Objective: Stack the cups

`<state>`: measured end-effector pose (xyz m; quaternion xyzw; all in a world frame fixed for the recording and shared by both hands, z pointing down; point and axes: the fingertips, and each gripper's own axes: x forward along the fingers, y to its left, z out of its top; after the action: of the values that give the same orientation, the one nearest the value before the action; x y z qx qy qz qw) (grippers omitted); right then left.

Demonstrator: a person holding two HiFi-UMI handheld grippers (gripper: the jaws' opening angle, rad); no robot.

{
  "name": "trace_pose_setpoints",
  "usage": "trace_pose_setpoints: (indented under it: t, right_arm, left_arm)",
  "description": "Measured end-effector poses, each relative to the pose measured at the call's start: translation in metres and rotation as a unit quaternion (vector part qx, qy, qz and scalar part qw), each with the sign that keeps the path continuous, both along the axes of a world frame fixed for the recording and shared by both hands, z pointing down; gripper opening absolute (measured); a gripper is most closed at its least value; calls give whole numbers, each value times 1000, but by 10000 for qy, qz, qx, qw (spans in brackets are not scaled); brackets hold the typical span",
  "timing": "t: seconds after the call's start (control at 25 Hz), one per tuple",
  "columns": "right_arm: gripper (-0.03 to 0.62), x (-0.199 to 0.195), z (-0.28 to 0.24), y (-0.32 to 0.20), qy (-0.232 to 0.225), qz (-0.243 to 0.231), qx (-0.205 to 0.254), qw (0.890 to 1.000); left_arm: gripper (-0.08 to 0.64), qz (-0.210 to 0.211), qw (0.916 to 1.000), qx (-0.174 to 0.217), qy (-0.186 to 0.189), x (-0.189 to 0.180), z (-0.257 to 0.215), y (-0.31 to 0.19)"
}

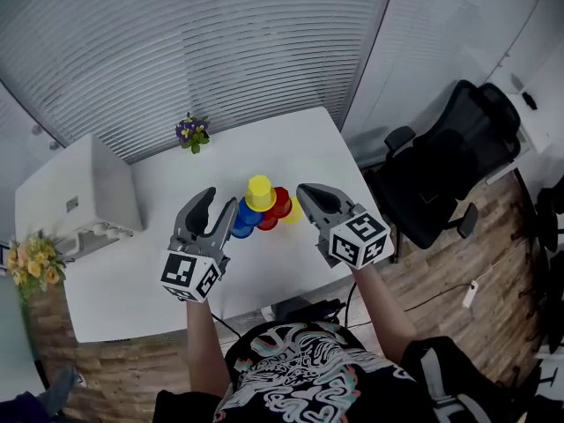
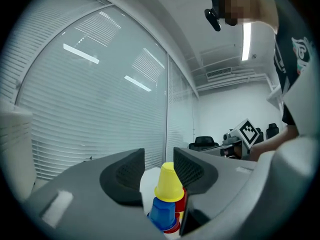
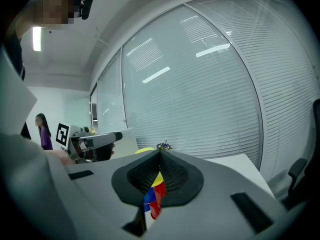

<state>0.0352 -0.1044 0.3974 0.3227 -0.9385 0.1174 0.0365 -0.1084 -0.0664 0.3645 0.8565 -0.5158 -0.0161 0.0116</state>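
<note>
Nearest the person, the left gripper (image 1: 218,199) has its jaws apart with nothing in them, and the right gripper (image 1: 307,190) has its jaws pressed together. Just beyond, on the white desk (image 1: 167,192), stand the stacked cups (image 1: 262,211), a yellow cup (image 1: 260,192) topmost.

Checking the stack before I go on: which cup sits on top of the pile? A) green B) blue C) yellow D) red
C: in the head view the yellow cup crowns the pile, above the blue cups and red cups.
</note>
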Motion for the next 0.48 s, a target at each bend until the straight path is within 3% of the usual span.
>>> trace_pose_setpoints:
  t: [0.28,0.48]
  right_arm:
    - [2,1,7,31,-10,44,106,9999]
    - [2,4,17,47,146,251,184,9994]
  left_arm:
    - [6,-743,9965,-373,94,-13,27,26]
    - [2,-978,9926,-717,17,-12,57,44]
